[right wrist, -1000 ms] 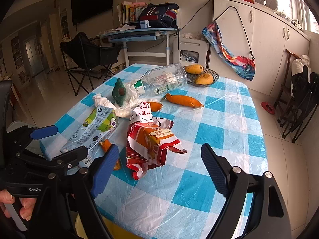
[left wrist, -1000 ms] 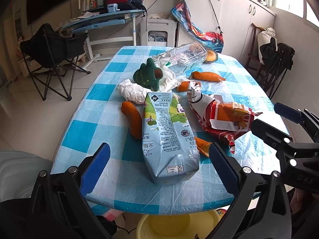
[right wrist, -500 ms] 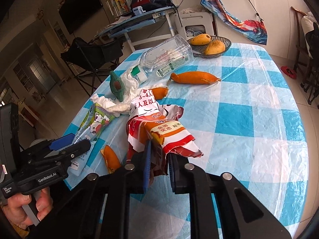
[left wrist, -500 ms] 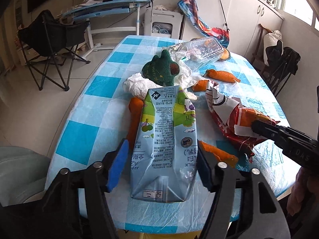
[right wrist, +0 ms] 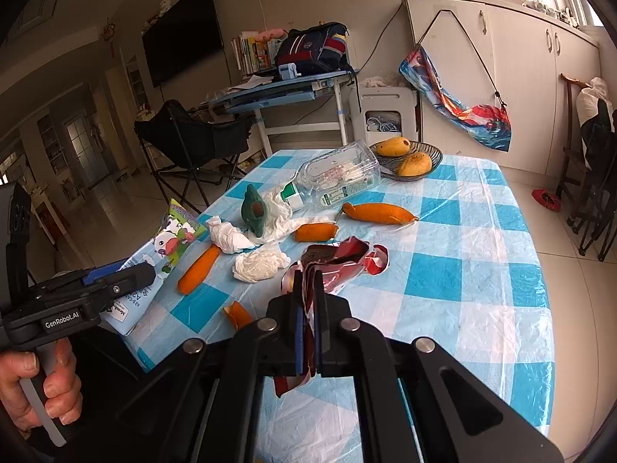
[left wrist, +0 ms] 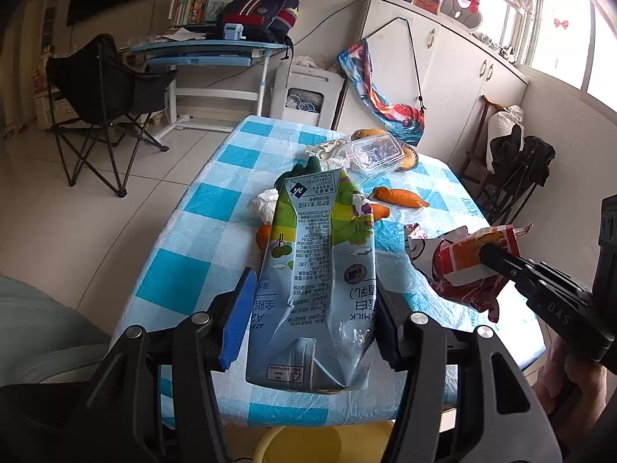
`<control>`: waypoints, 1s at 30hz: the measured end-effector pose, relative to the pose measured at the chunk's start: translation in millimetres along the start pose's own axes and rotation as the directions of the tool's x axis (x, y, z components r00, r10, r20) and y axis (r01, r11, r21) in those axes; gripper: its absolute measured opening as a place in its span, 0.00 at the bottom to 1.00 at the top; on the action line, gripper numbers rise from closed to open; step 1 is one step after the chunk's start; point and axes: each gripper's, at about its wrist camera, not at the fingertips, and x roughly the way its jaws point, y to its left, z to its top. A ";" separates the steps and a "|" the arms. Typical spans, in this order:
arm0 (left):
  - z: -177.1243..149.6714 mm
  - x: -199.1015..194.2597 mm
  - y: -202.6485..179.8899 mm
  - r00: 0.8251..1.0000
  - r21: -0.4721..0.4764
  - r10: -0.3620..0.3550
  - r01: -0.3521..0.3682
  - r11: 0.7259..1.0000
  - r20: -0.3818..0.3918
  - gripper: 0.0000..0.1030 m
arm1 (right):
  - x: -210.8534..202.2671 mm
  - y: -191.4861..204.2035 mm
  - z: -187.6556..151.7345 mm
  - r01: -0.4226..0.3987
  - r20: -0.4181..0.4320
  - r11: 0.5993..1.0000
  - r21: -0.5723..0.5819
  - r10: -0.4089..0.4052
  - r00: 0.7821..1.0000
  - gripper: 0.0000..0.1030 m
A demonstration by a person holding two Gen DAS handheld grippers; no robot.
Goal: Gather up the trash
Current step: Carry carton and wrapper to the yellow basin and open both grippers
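- Milk carton (left wrist: 320, 270): flattened, pale blue with green and yellow print and a cartoon cow, creased near its base. It is lifted, tilted off the tabletop (left wrist: 200, 200) above the near edge, top end pointing toward the far edge.
- Left hand-held gripper (left wrist: 312, 308): jaws have just been closing and now stand at medium width, blue pads pressed on the carton's two long sides near its base. A hand (right wrist: 38, 386) grips its handle.
- Wrapper (right wrist: 339, 266): crumpled foil snack bag, red, white and orange outside, dark inside. It is raised over the near part of the tabletop, toward the right edge.
- Right hand-held gripper (right wrist: 306, 308): jaws nearly together, pinching the wrapper's lower end; a scrap hangs below the pads.
- The two held pieces are apart, carton left, wrapper right.
- Left on the tabletop: two tissue wads (right wrist: 258, 266) just beyond the wrapper; a long orange peel strip (right wrist: 198, 270) left of them; a small peel (right wrist: 237, 314) near the near edge; a stubby orange piece (right wrist: 316, 231) and a longer one (right wrist: 380, 213) mid-tabletop.
- Green plush toy (right wrist: 254, 216) on white crumpled paper; clear plastic bottle (right wrist: 339, 175) lying on its side behind it.
- Fruit bowl (right wrist: 420, 162) at the far edge holds two mangoes.
- Yellow bin (left wrist: 324, 443) on the floor under the near edge.
- Folding chair (right wrist: 193, 142) and desk (right wrist: 285, 88) beyond the far-left corner.
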 end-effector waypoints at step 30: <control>-41.5 -77.7 38.5 0.999 -0.073 -0.016 0.020 0.997 0.046 0.52 | -98.9 91.8 -86.7 -0.131 -0.036 0.990 -0.050 0.130 0.991 0.04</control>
